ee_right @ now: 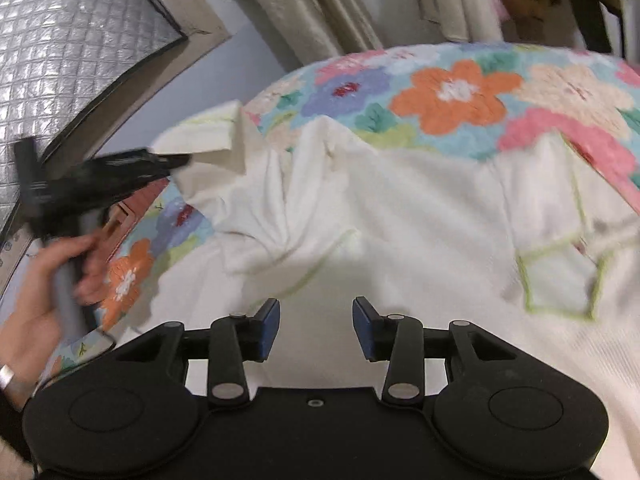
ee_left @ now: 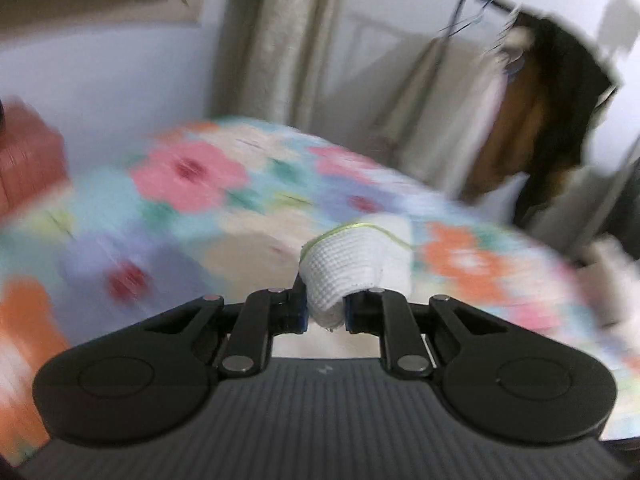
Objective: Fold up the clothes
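Observation:
A white knit garment (ee_right: pixel 400 216) with thin green trim lies spread on a flowered bedspread (ee_right: pixel 452 92). My left gripper (ee_left: pixel 326 312) is shut on a bunched sleeve end of the white garment (ee_left: pixel 352 260) and holds it lifted above the bed. In the right wrist view the left gripper (ee_right: pixel 176 160) shows at the far left, blurred, held by a hand (ee_right: pixel 48 280), with the sleeve (ee_right: pixel 200 136) raised off the bed. My right gripper (ee_right: pixel 316 328) stands open over the garment's near part, with nothing between its blue pads.
A beige curtain (ee_left: pixel 280 40) hangs behind the bed. A clothes rack with hanging garments (ee_left: pixel 532 92) stands at the right. A red-brown box (ee_left: pixel 28 152) sits at the left. A quilted silver panel (ee_right: pixel 68 48) fills the upper left of the right wrist view.

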### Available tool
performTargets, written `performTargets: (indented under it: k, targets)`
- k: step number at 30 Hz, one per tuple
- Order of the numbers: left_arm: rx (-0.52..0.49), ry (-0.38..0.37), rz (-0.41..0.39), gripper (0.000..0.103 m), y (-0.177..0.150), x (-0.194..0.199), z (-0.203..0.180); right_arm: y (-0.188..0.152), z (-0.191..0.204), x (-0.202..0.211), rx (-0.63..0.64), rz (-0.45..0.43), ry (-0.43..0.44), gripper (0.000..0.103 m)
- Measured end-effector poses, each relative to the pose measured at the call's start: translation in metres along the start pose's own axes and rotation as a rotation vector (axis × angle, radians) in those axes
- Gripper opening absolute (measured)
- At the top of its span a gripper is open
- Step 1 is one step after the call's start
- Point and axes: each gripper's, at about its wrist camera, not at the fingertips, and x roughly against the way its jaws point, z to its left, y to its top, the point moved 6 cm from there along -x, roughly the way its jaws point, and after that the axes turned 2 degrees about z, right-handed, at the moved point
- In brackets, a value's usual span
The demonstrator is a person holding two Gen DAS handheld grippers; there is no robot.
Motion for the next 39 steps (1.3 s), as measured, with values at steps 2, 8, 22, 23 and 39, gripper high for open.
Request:
performTargets:
  k: [2,8,22,23,39]
  targets:
    - [0.046,-0.107,-0.009,0.015,-0.012,0.029,-0.031,-0.007,-0.005,0.014,-0.016,-0.02,-0.01,0.046]
    - [0.186,-0.349,-0.064,0.015,-0.063,0.106,-0.117,-0.031,-0.028,0.053,-0.068,-0.054,-0.053,0.046]
    - [0.353,-0.27,0.15,0.015,-0.266,0.096,-0.133,-0.106,-0.099,0.112,-0.138,0.012,-0.191,0.049]
    - [0.353,-0.258,0.142,0.015,-0.267,0.095,-0.131,-0.109,-0.1,0.112,-0.147,0.014,-0.178,0.049]
    - [0.552,-0.322,0.164,0.015,-0.284,0.093,-0.109,-0.108,-0.087,0.121,-0.242,-0.101,-0.129,0.05]
